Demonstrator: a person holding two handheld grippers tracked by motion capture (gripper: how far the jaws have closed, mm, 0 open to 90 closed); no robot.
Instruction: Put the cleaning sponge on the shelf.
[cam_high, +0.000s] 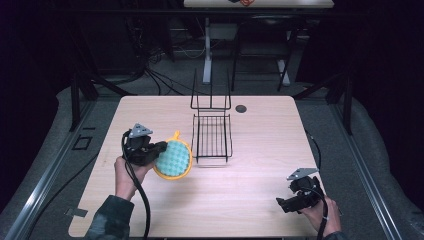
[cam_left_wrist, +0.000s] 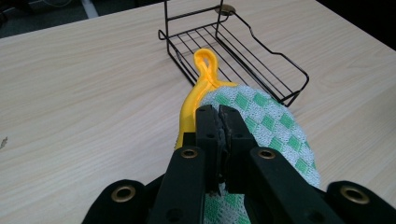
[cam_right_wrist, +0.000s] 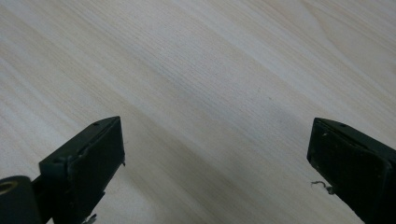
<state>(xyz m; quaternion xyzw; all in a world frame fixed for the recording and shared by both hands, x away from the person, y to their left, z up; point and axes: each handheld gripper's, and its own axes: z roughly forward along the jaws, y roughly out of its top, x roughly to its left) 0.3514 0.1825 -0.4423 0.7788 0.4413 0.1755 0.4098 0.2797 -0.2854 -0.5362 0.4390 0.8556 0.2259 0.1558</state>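
A round green-and-white checked pot holder (cam_high: 172, 158) with a yellow rim and hanging loop is held up off the table at the left. My left gripper (cam_high: 161, 148) is shut on its edge; in the left gripper view the two jaws pinch the cloth (cam_left_wrist: 271, 122) with the yellow loop (cam_left_wrist: 207, 60) pointing away. Just right of it stands a black wire rack (cam_high: 212, 135), also seen ahead as the rack (cam_left_wrist: 233, 51). My right gripper (cam_high: 281, 204) rests low near the front right corner, open, with bare wood between its fingers (cam_right_wrist: 88, 158).
The wooden table (cam_high: 260, 150) has a small dark round cap (cam_high: 241, 108) near its back edge. Cables trail from both grippers over the front edge. Black frame posts and another desk stand beyond the table.
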